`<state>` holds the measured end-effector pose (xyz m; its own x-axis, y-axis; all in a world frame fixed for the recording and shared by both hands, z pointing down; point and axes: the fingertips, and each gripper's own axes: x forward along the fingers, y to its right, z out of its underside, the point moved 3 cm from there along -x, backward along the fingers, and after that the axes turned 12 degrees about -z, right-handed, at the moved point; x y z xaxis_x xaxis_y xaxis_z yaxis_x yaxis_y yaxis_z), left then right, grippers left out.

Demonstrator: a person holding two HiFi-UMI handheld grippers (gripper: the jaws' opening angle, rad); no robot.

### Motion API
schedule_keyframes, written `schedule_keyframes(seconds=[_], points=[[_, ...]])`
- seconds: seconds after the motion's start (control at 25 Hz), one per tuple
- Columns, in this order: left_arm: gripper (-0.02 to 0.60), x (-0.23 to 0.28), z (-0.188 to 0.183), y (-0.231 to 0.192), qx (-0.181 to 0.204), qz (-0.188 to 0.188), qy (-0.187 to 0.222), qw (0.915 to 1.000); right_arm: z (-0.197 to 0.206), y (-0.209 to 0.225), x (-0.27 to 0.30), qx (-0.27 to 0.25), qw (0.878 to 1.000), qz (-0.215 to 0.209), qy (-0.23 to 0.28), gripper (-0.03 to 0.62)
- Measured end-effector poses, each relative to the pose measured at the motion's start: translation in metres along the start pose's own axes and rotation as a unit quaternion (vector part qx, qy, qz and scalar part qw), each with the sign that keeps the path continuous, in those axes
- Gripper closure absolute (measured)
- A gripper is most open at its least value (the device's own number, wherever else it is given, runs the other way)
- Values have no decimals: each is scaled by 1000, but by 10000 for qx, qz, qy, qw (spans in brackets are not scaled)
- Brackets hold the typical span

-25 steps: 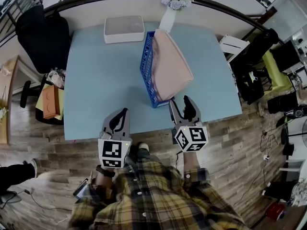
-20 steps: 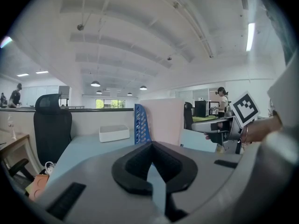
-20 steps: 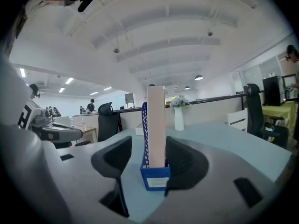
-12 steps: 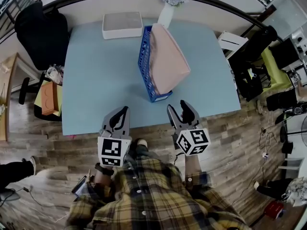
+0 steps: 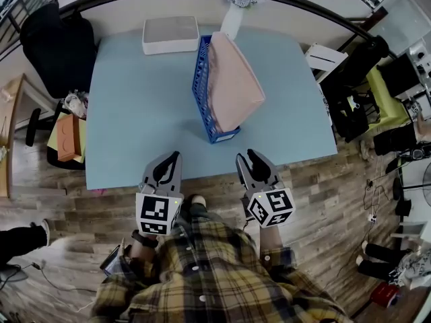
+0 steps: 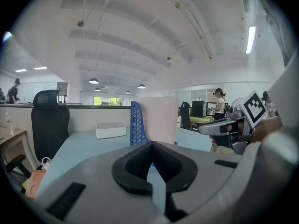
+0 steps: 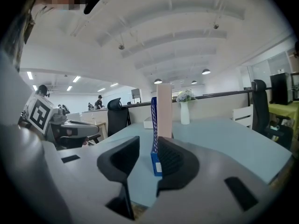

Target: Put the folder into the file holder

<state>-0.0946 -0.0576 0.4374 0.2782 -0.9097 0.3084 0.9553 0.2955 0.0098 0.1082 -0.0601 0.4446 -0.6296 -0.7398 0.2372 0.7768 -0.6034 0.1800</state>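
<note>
Folder [image 5: 232,79] is in neither gripper. The left gripper [image 6: 150,146] has its jaws together and empty. The right gripper [image 7: 147,148] has its jaws a little apart and closing, with nothing between them. Both are at the table's [image 5: 135,113] near edge. Well beyond them, the pink folder stands in the blue holder [image 5: 199,93], near a white box [image 5: 170,35].
</note>
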Motion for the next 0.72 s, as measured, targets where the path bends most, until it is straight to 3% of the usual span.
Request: schedule_keyframes(seconds=[0.16,0.36,0.72], points=[[591,0,3,-3,-18,-20,-14,10000,5,1,-4,11,10000,58,-31,544],[589,0,6,-7,-26,-44,-53,10000,9,1,-1,69,10000,50,-45,581],[591,3,11,-5,-29,33,-92,9999,6,5,4,30,10000,84,-28,592]])
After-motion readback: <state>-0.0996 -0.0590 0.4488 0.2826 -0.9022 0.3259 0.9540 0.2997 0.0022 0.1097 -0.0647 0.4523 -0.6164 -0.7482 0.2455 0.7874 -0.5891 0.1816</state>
